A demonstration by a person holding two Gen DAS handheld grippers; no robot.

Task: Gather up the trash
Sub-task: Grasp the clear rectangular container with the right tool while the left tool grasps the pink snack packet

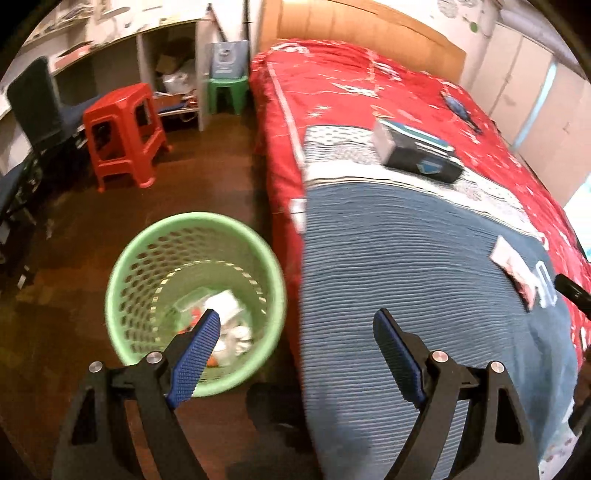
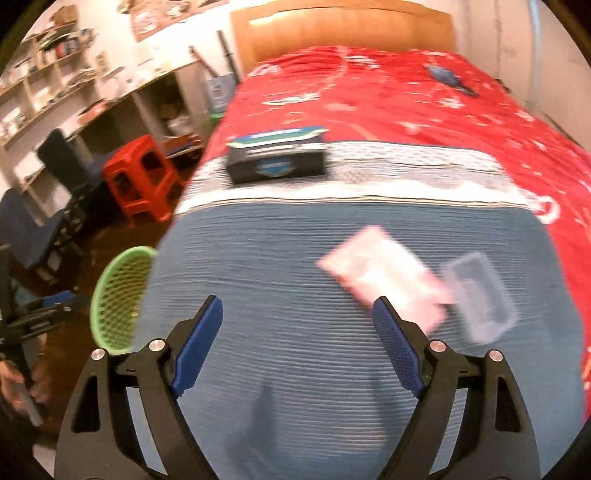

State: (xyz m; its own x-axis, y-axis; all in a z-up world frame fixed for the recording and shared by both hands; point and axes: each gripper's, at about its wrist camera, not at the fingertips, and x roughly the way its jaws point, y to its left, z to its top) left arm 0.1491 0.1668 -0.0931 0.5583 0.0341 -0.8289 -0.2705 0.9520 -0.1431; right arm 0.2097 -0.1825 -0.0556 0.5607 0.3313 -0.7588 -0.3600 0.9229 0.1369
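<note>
**A:** Here, where does the trash lie against the fingers?

**B:** The right gripper [image 2: 297,341] hangs wide apart and empty over the blue ribbed blanket [image 2: 280,258]. A pink wrapper [image 2: 384,273] lies just beyond its right-hand finger, with a clear plastic tray [image 2: 480,295] touching the wrapper's far side. The left gripper [image 1: 295,354] is likewise spread wide with nothing between its pads; its left-hand finger shows over the green mesh bin [image 1: 147,266], which already contains pale scraps.

**A:** And the setting?

**B:** A bed with a red patterned cover [image 1: 351,92] and a wooden headboard [image 2: 343,29]. The bin stands on dark wooden floor [image 1: 207,155], close against the bed's side.

**A:** Anything else about?

**B:** A dark box [image 2: 277,158] sits farther up the bed, where blanket meets cover, well apart from both grippers. A red stool [image 1: 123,133], a green stool [image 1: 227,90] and shelving [image 2: 44,74] line the far wall. Nothing stands between the right gripper and the wrapper.
</note>
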